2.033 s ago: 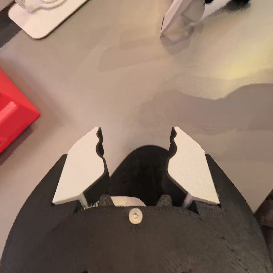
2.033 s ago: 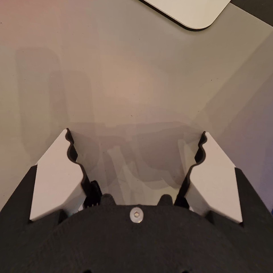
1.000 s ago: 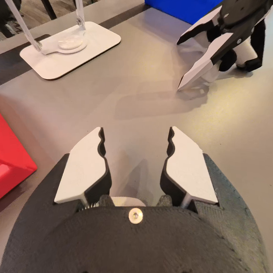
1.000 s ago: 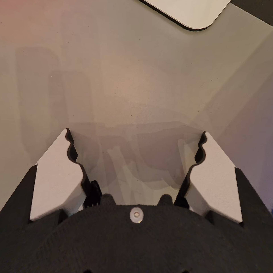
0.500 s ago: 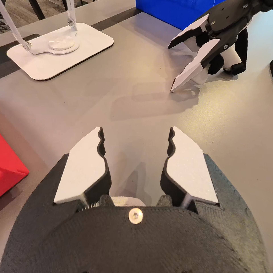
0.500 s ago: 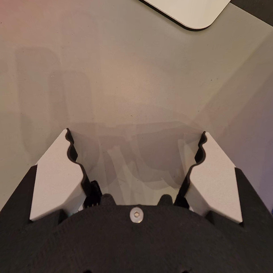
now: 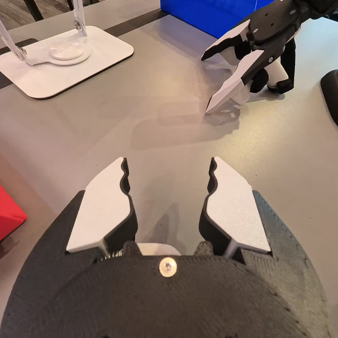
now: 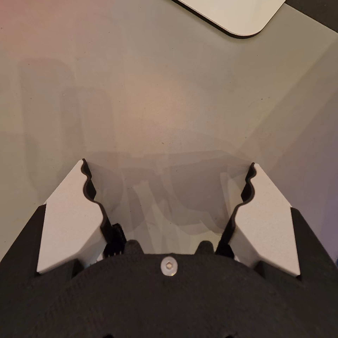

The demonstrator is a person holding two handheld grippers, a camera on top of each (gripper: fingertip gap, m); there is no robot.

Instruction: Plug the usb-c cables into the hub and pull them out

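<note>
My left claw (image 7: 169,161) gapes empty over the grey tabletop (image 7: 109,128). My right claw (image 8: 168,162), fingers wide apart, rests tips-down at far right. Neither cables nor hub appear in either view. A white stand base (image 7: 60,73) sits far left.

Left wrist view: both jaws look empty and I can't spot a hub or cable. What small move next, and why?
Probably pan the left gripper to search the table. Its jaws stand open on nothing, and the right gripper rests tip-down, also open and empty. Only a white stand base, a blue box and a red box show; no hub or cable is visible.
</note>
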